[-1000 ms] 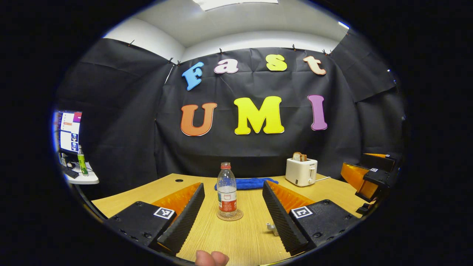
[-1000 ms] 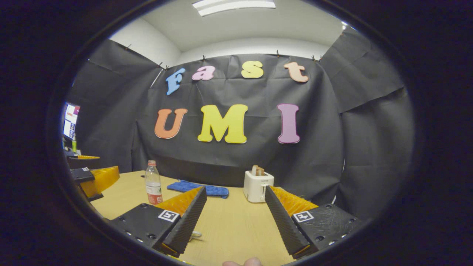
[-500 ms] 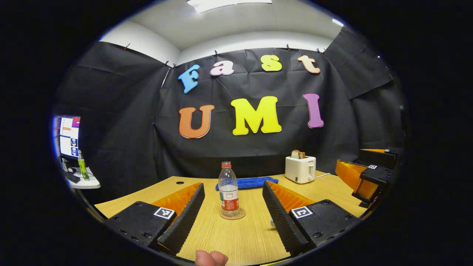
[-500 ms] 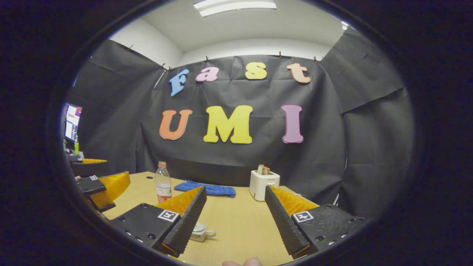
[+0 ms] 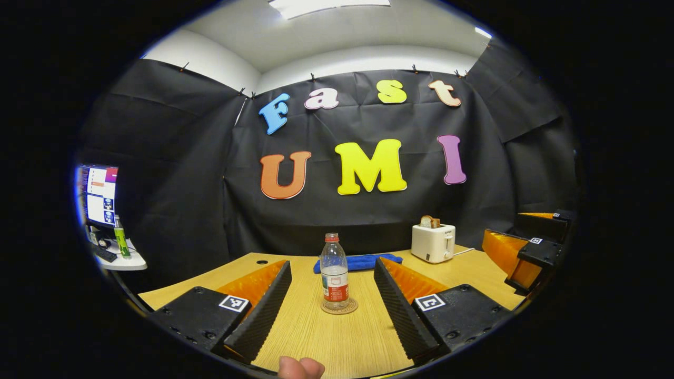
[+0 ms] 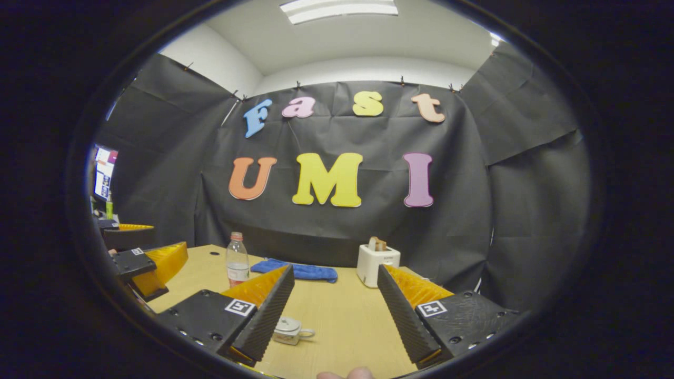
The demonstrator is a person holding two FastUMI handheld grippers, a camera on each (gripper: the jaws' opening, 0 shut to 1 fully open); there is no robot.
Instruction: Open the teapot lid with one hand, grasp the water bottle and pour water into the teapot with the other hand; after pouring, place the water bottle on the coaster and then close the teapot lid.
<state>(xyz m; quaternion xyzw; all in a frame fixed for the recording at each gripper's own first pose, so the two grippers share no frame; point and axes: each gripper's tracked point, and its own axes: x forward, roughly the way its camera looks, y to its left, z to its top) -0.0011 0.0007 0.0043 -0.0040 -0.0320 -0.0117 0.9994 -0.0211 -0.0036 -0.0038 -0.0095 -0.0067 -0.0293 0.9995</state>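
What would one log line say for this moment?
left gripper: open | right gripper: open | water bottle: upright on coaster | teapot: lid on

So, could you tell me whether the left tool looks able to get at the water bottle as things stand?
Probably yes. The left tool is open, and the water bottle stands upright on its coaster, centred ahead between the fingers with bare table between.

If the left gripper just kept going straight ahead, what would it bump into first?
Probably the water bottle on its coaster, standing centred between the open left gripper fingers, though depth is hard to judge.
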